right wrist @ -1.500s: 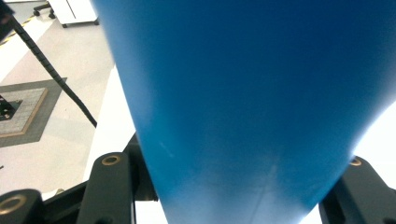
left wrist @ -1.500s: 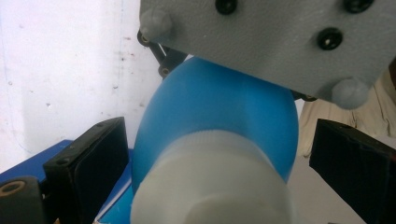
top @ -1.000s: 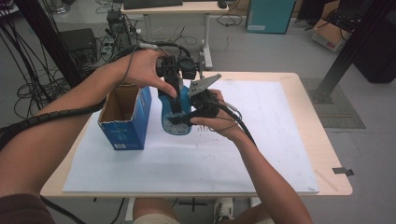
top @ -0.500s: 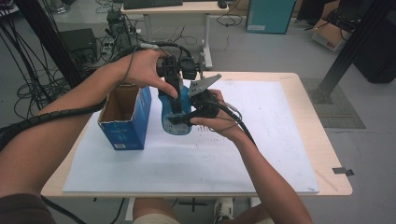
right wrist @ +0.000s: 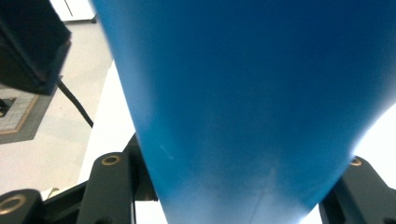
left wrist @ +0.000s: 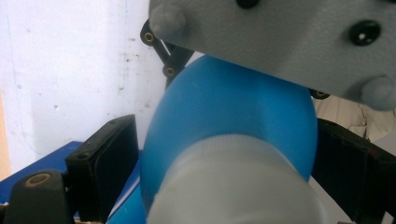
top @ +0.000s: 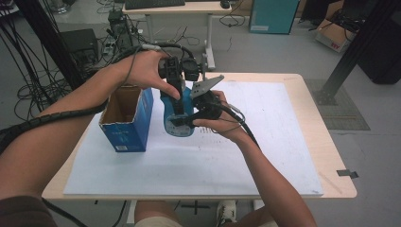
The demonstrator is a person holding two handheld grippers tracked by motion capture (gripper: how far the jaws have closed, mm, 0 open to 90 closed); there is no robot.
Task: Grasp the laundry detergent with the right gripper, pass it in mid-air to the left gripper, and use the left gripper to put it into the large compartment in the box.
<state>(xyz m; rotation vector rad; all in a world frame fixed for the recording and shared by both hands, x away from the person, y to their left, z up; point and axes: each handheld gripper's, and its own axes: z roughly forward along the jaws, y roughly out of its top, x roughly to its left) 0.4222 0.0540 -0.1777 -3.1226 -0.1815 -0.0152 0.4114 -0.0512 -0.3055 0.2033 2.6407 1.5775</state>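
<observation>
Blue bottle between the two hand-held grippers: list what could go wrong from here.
1. The right hand-held gripper clamps the blue bottle low on its tapering body; it could slip or tip.
2. The left hand-held gripper has just been closing around the white cap, with a gap showing at one pad; an off-centre bite might skid off or twist the bottle.
3. The open blue carton stands close beside; a jerk may knock it.

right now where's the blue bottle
High view: the blue bottle is held above the white sheet at table centre, in the right claw, just right of the open box.
</observation>
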